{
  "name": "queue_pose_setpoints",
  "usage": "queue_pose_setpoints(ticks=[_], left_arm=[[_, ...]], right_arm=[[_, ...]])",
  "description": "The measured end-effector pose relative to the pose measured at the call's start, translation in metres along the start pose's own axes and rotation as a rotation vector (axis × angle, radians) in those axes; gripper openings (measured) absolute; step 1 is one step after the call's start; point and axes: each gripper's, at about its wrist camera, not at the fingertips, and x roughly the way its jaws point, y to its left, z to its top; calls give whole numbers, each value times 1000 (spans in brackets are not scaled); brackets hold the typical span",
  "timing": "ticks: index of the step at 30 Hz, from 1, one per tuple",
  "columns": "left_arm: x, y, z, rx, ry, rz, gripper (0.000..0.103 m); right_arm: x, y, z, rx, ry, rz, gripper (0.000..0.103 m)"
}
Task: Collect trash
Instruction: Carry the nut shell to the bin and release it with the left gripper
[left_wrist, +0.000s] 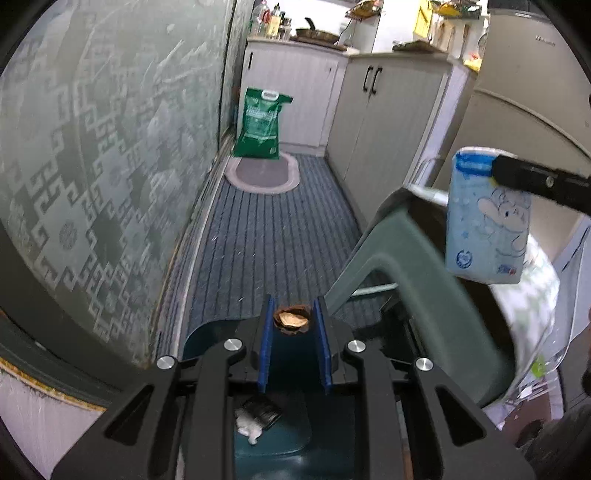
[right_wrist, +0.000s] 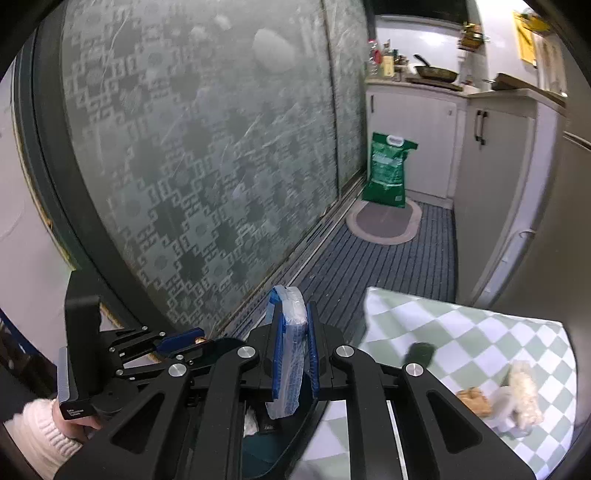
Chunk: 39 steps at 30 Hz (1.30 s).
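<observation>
Here the left gripper (left_wrist: 293, 319) pinches a brittle nutshell (left_wrist: 291, 319) at its fingertips above the dark bin (left_wrist: 273, 439), while the right gripper (right_wrist: 293, 354) clamps a soft, light tissue pack (right_wrist: 290, 354) across its flat faces — both need gentle pressure.

dim, cool daylight | fisheye-warped edges | black corners | slight blur

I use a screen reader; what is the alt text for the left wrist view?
The left gripper pinches a brown nutshell over a teal bin holding scraps. At right, the right gripper holds a blue tissue pack.
</observation>
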Motion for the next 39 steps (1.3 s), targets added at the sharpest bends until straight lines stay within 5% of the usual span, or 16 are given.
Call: queue_pose_setpoints(ticks=[33, 39], left_arm=[[93, 39, -94, -11, 419, 3, 23], [93, 41, -100, -6, 439, 3, 30]], right_arm=[[91, 64, -33, -120, 205, -4, 12], [107, 70, -43, -128, 248, -4, 12]])
